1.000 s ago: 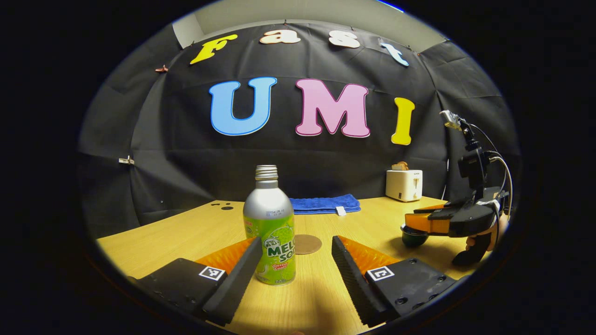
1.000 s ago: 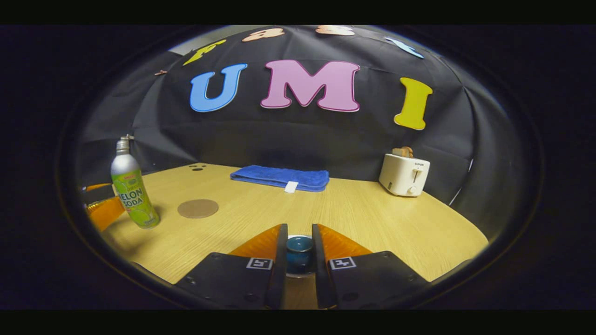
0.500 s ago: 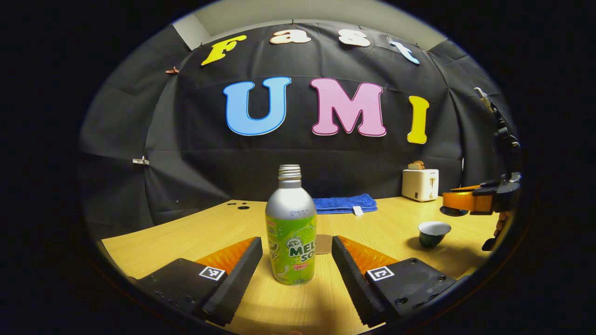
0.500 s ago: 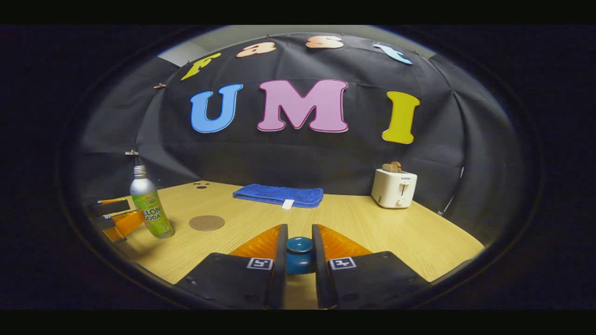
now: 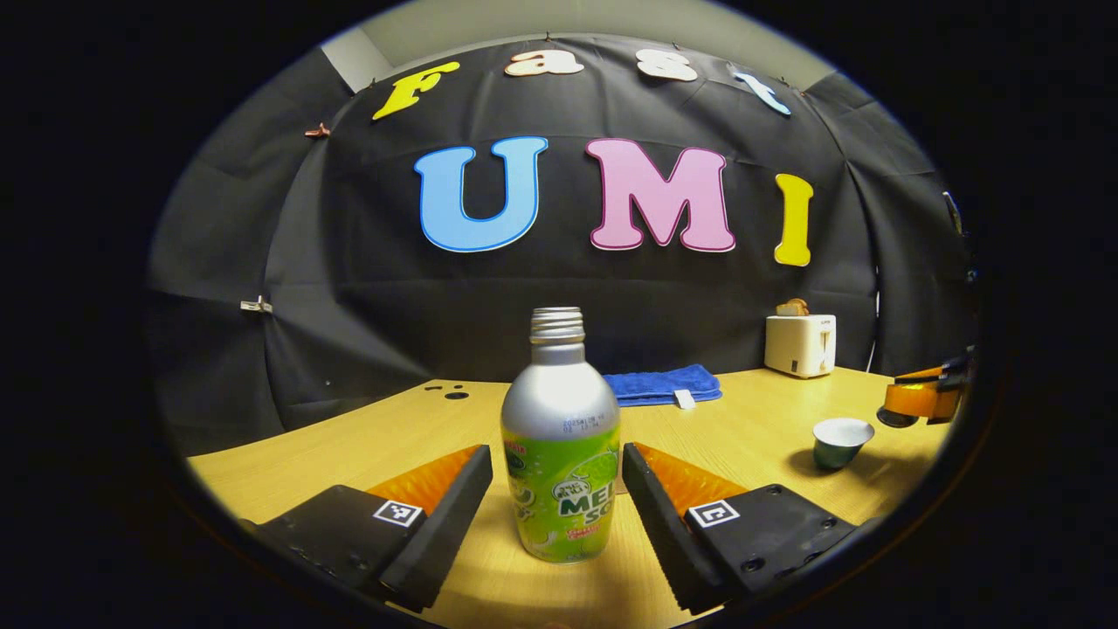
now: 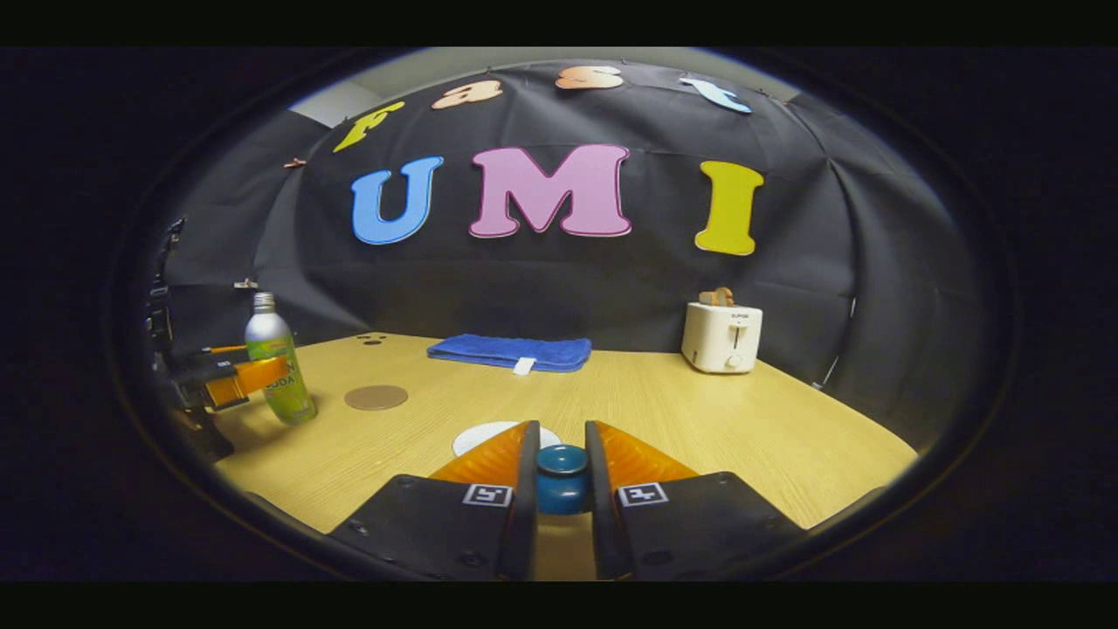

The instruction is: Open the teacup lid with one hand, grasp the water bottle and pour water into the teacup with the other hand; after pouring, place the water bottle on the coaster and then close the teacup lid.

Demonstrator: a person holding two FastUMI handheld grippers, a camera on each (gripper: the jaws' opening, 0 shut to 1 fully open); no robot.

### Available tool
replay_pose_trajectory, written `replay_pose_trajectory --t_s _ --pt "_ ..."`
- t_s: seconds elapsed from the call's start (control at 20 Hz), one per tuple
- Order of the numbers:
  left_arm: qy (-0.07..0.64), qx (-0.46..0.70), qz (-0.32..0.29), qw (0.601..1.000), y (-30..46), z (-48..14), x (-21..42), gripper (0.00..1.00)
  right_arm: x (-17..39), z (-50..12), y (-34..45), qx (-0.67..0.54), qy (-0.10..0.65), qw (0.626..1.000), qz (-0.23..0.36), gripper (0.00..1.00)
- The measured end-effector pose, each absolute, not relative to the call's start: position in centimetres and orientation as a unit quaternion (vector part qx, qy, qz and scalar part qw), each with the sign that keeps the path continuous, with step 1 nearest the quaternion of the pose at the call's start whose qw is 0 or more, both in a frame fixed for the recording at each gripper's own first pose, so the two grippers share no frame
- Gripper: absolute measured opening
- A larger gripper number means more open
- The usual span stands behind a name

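A silver and green water bottle [image 5: 560, 454] stands uncapped on the table, between the two fingers of my left gripper [image 5: 555, 463]. That gripper is open, its fingers close beside the bottle. The dark teacup [image 5: 837, 441] sits uncovered at the right, white inside. In the right gripper view my right gripper [image 6: 561, 444] is shut on the blue knob of the teacup lid [image 6: 561, 473], held above the table. The teacup's white inside [image 6: 476, 436] peeks out behind its left finger. The round brown coaster [image 6: 376, 397] lies right of the bottle [image 6: 272, 362], with my left gripper [image 6: 229, 384] around that bottle.
A folded blue towel [image 6: 509, 351] lies at the back of the wooden table [image 6: 699, 419]. A white toaster [image 6: 721, 336] with bread in it stands at the back right. The black cloth wall closes the table off behind.
My left gripper has moved forward until the bottle stands between its fingers. My right gripper has lifted the lid off the teacup and carried it off to the side.
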State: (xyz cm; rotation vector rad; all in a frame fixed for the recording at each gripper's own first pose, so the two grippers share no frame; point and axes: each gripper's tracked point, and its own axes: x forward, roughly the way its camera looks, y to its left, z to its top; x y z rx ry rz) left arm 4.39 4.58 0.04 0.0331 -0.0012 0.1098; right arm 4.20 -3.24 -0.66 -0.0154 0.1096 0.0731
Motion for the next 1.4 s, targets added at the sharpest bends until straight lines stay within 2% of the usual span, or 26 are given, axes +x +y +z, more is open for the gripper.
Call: replay_pose_trajectory --t_s 0.15,0.2,0.35,0.4,0.55,0.6,0.65,0.8,0.85,0.9,1.05,1.15,1.2,1.35,1.4 --pt "-0.002 0.010 0.054 0.998 4.9 0.0 5.7 0.95 4.3 -1.0 -3.8 0.013 0.056 0.998 0.037 0.29" --pt "-0.001 0.010 0.053 0.999 5.0 0.0 6.0 0.95 4.3 -0.9 -3.8 0.020 0.052 0.998 0.037 0.34" --pt "-0.002 0.011 0.042 0.999 4.6 0.1 7.0 0.95 4.5 -0.5 -4.9 0.027 0.035 0.999 0.030 0.29" --pt "-0.003 0.012 0.039 0.999 4.5 0.1 7.2 0.95 4.4 -0.2 -5.2 0.031 0.028 0.999 0.026 0.24" --pt "-0.002 0.014 0.035 0.999 4.5 0.1 7.5 0.91 4.0 0.8 -5.7 0.034 -0.003 0.999 0.014 0.24" --pt "-0.002 0.014 0.036 0.999 4.5 0.1 7.6 0.84 4.0 0.7 -5.8 0.026 -0.003 1.000 0.011 0.24" --pt "-0.002 0.014 0.036 0.999 4.5 0.1 7.6 0.84 4.0 0.4 -5.6 0.016 -0.003 1.000 0.012 0.29" --pt "0.004 0.022 0.031 0.999 4.1 -0.1 7.6 0.83 4.1 0.6 -5.5 0.013 -0.005 1.000 0.018 0.29" --pt "0.007 0.028 0.026 0.999 3.8 -0.2 7.5 0.82 4.1 0.5 -5.6 0.013 -0.003 1.000 0.017 0.24" --pt "0.002 0.036 0.026 0.999 3.5 0.1 7.5 0.82 4.2 0.5 -5.6 0.013 -0.004 1.000 0.018 0.29" --pt "0.002 0.056 0.015 0.998 2.4 0.1 7.6 0.80 4.3 0.5 -6.2 0.014 -0.004 1.000 0.016 0.29" --pt "0.009 0.082 0.003 0.997 1.2 0.2 7.9 0.79 4.4 0.5 -7.0 0.014 -0.004 1.000 0.010 0.29" --pt "0.011 0.103 -0.003 0.995 0.5 0.5 8.1 0.79 4.5 0.5 -7.5 0.013 -0.004 1.000 0.005 0.34" --pt "-0.002 0.197 -0.025 0.980 -1.7 1.8 8.4 0.79 4.6 0.5 -9.2 0.013 -0.004 1.000 -0.009 0.34" --pt "-0.008 0.235 -0.029 0.972 -2.3 2.3 8.7 0.79 4.6 0.5 -9.8 0.013 -0.004 1.000 -0.015 0.29"
